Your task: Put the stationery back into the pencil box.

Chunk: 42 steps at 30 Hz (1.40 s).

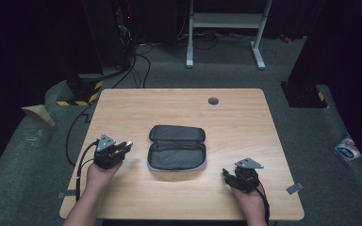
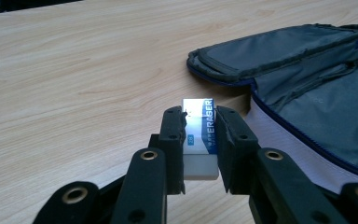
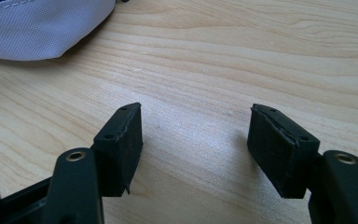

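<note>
A grey pencil case (image 1: 177,147) lies unzipped and spread open in the middle of the wooden table (image 1: 235,117). My left gripper (image 1: 122,148) hovers just left of it, shut on a white eraser (image 2: 199,135) with a blue printed sleeve. The left gripper view shows the eraser clamped between the two black jaws of the left gripper (image 2: 199,122), with the case (image 2: 307,74) lying open just beyond to the right. My right gripper (image 1: 226,174) rests low near the front right of the table, open with nothing between its fingers (image 3: 196,125). A pale corner of the case (image 3: 42,28) lies beyond it.
A small round grommet (image 1: 213,100) is set into the table near its far edge. Beyond the table stand a white metal frame (image 1: 226,28), cables on the floor and a yellow-black striped base (image 1: 82,94). A plastic packet (image 1: 348,149) lies on the floor at right.
</note>
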Available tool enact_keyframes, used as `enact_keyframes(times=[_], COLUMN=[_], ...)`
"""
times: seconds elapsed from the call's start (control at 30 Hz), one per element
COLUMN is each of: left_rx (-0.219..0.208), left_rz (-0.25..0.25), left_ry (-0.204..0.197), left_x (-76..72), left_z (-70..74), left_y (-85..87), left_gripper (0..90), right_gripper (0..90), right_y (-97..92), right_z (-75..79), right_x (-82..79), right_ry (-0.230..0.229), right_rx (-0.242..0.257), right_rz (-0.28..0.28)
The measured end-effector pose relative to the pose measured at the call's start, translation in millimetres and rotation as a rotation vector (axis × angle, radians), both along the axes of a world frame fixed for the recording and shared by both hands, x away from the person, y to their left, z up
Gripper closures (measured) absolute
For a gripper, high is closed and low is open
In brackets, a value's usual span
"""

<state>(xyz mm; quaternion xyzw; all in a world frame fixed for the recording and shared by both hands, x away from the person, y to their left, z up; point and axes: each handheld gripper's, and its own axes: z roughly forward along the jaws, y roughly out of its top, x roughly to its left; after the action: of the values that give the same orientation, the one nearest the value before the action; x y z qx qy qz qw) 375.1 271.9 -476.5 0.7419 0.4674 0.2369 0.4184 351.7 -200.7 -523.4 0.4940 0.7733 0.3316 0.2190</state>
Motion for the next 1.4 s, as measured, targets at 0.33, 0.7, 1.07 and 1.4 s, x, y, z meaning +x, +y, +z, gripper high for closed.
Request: enact_keyframes(times=[0.33, 0.7, 1.07, 1.4], left_rx=[0.008, 0.009, 0.005, -0.027], left_rz=[-0.055, -0.116, -0.180, -0.212], left_ry=[-0.043, -0.045, -0.051, -0.040], left_x=[-8.4, -15.3, -21.3, -19.7], left_z=[12.8, 17.1, 18.7, 17.8], left_y=[-16.9, -43.1, -64.9, -79.2], left_gripper=[73.0, 73.1, 73.0, 73.0], right_gripper=[35.7, 35.8, 35.8, 35.9], right_y=[1.6, 1.7, 1.8, 1.9], right_z=[0.0, -0.1, -0.1, -0.1], right_x=[0.2, 0.2, 0.1, 0.0], right_ry=[-0.002, -0.003, -0.003, -0.003], right_rx=[-0.006, -0.007, -0.006, -0.007], right_rz=[-0.012, -0.012, -0.009, -0.009])
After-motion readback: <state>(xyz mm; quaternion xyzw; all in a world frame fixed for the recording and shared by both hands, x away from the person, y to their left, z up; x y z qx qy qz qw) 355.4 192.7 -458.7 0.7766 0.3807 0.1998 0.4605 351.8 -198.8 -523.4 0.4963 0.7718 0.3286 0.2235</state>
